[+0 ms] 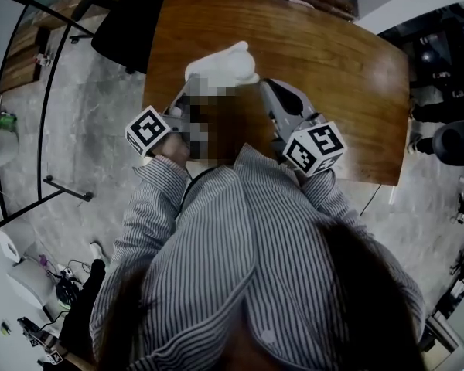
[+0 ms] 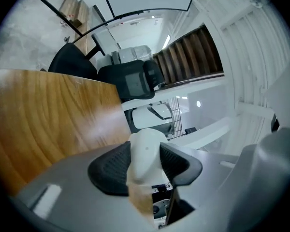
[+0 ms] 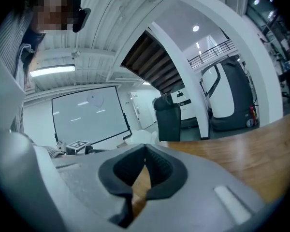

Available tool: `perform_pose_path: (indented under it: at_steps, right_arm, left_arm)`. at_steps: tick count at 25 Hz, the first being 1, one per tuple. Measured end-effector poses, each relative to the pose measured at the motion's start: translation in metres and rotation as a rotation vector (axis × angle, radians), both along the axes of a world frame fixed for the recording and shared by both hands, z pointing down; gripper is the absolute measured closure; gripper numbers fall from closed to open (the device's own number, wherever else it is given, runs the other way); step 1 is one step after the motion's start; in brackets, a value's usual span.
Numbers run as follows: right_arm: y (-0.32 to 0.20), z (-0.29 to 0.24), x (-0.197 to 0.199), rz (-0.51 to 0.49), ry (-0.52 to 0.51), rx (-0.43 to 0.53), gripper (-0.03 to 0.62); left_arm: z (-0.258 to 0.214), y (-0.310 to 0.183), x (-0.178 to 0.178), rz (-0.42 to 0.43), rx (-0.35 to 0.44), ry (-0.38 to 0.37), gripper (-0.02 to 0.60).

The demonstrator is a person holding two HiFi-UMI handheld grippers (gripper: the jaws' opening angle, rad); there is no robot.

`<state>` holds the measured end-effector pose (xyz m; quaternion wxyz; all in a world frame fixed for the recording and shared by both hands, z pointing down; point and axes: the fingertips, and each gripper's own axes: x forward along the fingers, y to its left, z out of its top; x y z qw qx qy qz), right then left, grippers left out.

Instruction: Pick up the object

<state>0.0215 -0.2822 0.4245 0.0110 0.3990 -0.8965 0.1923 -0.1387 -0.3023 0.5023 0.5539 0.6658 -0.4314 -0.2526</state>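
The left gripper [image 2: 146, 164] is clamped on the white object [image 1: 220, 64] over the left half of the wooden table [image 1: 332, 76], seemingly already off its surface, so only lifting clear remains; the right gripper [image 3: 145, 170] is closed and empty.

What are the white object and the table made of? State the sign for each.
The white object looks like plastic, perhaps glazed ceramic: smooth, even white, rounded, with a faint sheen. The table looks like wood or veneer with a satin finish: warm brown, curved grain lines, soft reflections.
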Motion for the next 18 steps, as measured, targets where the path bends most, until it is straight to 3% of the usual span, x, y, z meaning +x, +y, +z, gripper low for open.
perform_pose_path:
  at_steps: [6,18]
  right_arm:
    - [0.002,-0.002,0.004,0.022,0.003,-0.004,0.592]
    - [0.008,0.001,0.009,0.030,0.011,-0.034,0.592]
  left_arm:
    - [-0.015,0.015,0.001,-0.041,0.053,0.052,0.394]
    - [-0.020,0.023,-0.004,-0.061,0.064,0.043,0.396]
